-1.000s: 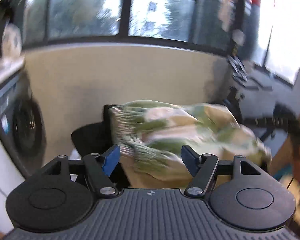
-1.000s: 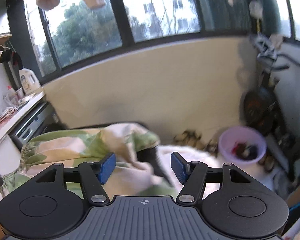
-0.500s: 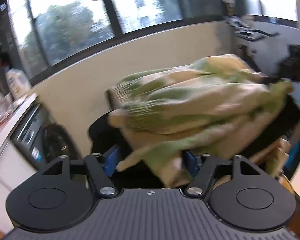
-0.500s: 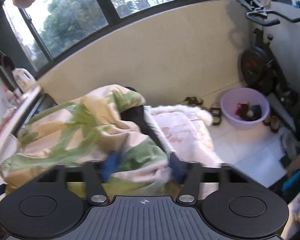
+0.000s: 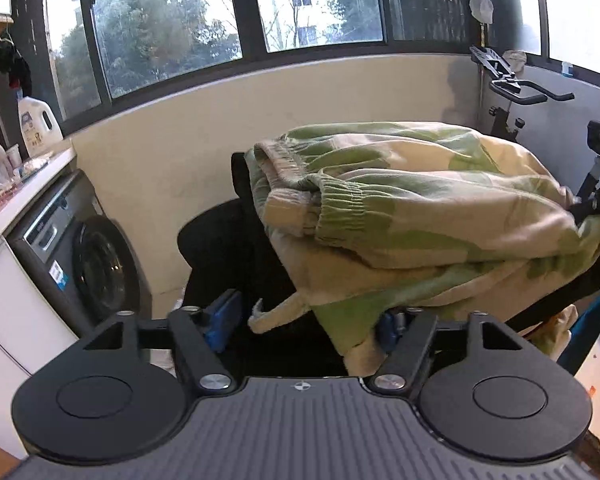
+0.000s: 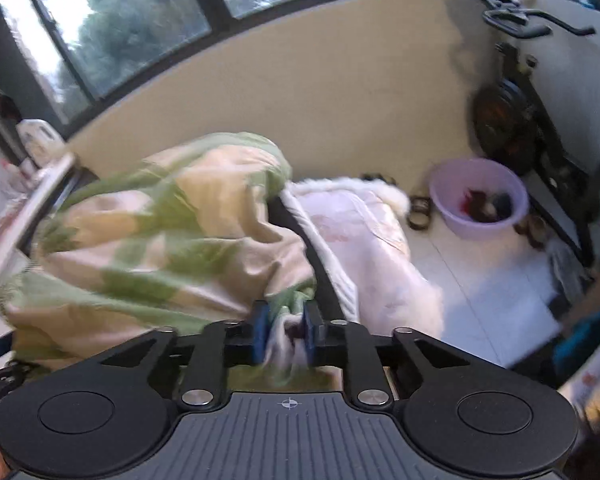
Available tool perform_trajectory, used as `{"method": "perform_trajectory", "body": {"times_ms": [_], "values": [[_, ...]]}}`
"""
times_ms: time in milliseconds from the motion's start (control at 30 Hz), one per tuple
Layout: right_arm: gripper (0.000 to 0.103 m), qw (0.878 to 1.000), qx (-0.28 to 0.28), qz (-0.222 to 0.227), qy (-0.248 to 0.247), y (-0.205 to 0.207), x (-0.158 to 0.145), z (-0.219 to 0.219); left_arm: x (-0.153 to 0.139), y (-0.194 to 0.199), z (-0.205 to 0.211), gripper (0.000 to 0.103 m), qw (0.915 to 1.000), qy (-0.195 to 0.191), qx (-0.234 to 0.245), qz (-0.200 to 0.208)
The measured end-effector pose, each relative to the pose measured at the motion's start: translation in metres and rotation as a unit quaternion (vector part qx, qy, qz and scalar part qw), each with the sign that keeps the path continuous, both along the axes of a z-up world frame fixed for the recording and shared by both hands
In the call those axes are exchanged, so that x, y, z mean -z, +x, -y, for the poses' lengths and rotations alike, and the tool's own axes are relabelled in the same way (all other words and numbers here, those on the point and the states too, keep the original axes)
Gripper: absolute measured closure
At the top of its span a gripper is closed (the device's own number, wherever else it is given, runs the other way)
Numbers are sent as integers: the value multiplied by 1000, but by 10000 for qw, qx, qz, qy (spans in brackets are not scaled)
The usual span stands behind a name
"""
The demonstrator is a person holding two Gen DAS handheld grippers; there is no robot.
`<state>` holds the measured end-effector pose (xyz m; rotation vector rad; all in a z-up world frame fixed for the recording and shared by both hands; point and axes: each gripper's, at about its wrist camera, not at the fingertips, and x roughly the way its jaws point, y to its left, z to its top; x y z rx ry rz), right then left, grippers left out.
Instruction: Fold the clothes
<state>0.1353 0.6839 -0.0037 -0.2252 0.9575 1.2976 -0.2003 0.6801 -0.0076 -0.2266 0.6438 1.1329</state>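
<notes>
The right gripper [image 6: 286, 332] pinched a bunched corner of the green-and-cream garment [image 6: 172, 240] between its fingers. The left gripper [image 5: 306, 322] had its fingers spread, cloth hanging between them. The garment [image 5: 412, 216] lay heaped left-to-right on a black chair [image 5: 224, 248], cuffs leftward

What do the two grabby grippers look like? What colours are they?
Both look the same. The left gripper and right gripper have black arms with silver screws, and bright blue pads on the fingertips. Behind them sits a grey ribbed plate with a small crosshair mark, between two round black discs. No cables or sleeves show.
</notes>
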Motion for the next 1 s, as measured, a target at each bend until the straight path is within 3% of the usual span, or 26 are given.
{"method": "perform_trajectory", "body": {"times_ms": [33,100,167,200,267,333,433,533,633,733,900,1000], "values": [[66,9999,82,73,26,0,-5,0,-2,-2,1,31,10000,6,-15,20],[62,9995,169,93,263,0,-17,1,-8,-6,4,31,9999,12,-14,157],[44,9983,221,67,529,1,-27,2,-17,-10,10,31,9993,17,17,386],[41,9977,236,82,626,1,-31,2,-26,-13,14,31,9985,103,45,527],[30,9975,214,240,635,-2,-33,-3,-42,-15,21,25,9964,328,97,772],[13,9976,221,385,536,-10,-30,-11,-59,-8,19,6,9936,688,80,889],[1,9966,275,574,516,-23,-22,-21,-69,6,8,6,9917,913,-84,899],[1,9963,302,704,391,-37,-5,-33,-56,25,-15,6,9956,641,-181,656],[1,9965,275,771,176,-45,12,-46,-16,35,-41,1,9989,-75,-430,146],[1,9959,186,864,180,-51,23,-52,5,27,-51,0,9964,-507,-508,447],[1,9961,75,863,166,-53,35,-59,12,19,-63,0,9931,-780,-424,762],[1,9960,43,871,183,-50,38,-61,13,18,-63,0,9931,-746,-442,784]]}}
